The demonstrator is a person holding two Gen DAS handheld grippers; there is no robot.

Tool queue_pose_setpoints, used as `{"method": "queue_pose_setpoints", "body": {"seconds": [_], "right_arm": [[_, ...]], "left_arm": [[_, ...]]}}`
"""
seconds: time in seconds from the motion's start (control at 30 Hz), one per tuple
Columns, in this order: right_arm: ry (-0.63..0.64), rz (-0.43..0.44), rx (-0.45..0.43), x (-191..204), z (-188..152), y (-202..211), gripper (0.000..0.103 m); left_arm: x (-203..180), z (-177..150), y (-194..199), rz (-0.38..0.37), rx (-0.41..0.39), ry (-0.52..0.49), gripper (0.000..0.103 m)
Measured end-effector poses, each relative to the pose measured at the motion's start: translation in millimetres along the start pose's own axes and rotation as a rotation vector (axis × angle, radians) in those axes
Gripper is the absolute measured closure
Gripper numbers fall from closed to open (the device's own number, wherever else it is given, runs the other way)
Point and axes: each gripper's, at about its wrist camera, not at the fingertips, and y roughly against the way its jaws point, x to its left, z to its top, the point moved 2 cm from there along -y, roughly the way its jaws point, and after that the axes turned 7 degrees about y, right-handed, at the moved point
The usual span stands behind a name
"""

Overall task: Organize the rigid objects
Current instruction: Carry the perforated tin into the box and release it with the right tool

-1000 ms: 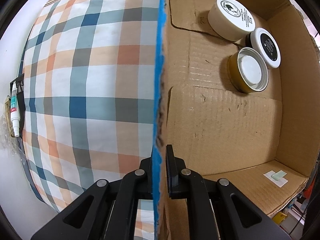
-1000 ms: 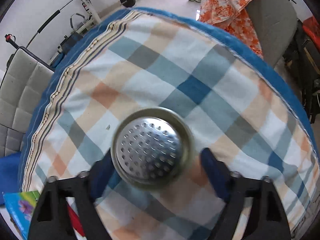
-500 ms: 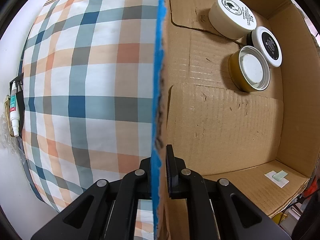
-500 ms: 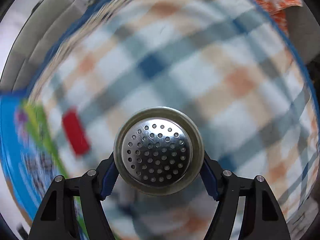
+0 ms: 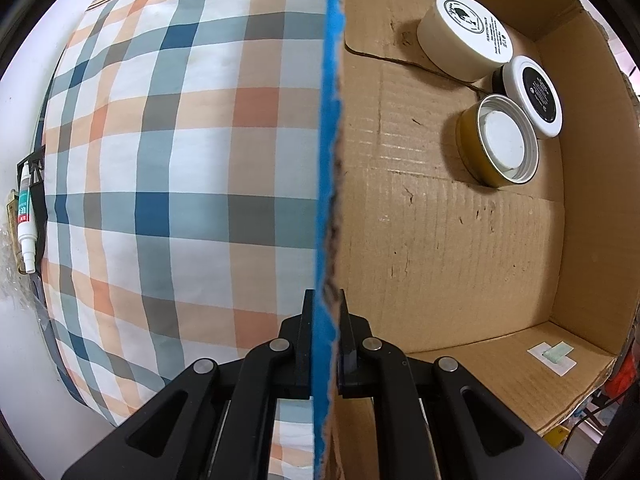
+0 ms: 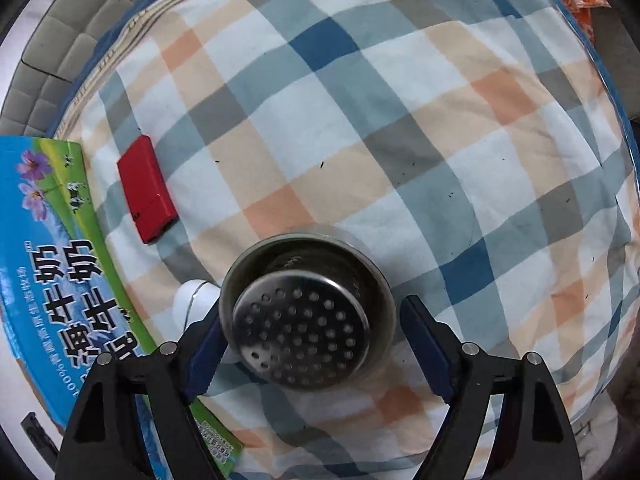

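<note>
My left gripper [image 5: 324,304] points down and is shut on the blue-faced side wall [image 5: 330,120] of an open cardboard box [image 5: 440,260]. At the box's far right corner stand a white tub [image 5: 468,36], a black-lidded white jar [image 5: 534,94] and an amber jar [image 5: 500,142]. In the right wrist view a perforated steel strainer cup [image 6: 304,320] lies tilted on the plaid cloth [image 6: 400,120] between the fingers of my right gripper [image 6: 310,320]. Its jaws are opening, and the right pad stands clear of the rim.
A red flat box [image 6: 146,190] lies on the cloth at the left. Beside it is a blue and green milk carton [image 6: 52,280], with a small white object [image 6: 196,300] at the strainer's left. A white tube [image 5: 25,220] hangs by the wall.
My right gripper swung across the cloth with the strainer toward the carton and red box, then spread its jaws; the strainer now rests tilted on the cloth. The left gripper has not moved.
</note>
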Motion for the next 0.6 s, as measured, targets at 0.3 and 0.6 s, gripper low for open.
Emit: {"method": "queue_pose_setpoints", "body": {"seconds": [0.3, 0.6], "right_arm": [[0.031, -0.055, -0.004, 19.4, 3.8, 3.5, 0.029], [0.078, 0.051, -0.088, 59.0, -10.3, 66.4, 0.029]], "left_arm": [[0.0, -0.1, 1.2, -0.004, -0.001, -0.002, 0.099], [0.8, 0.6, 1.7, -0.002, 0.000, -0.002, 0.099]]}}
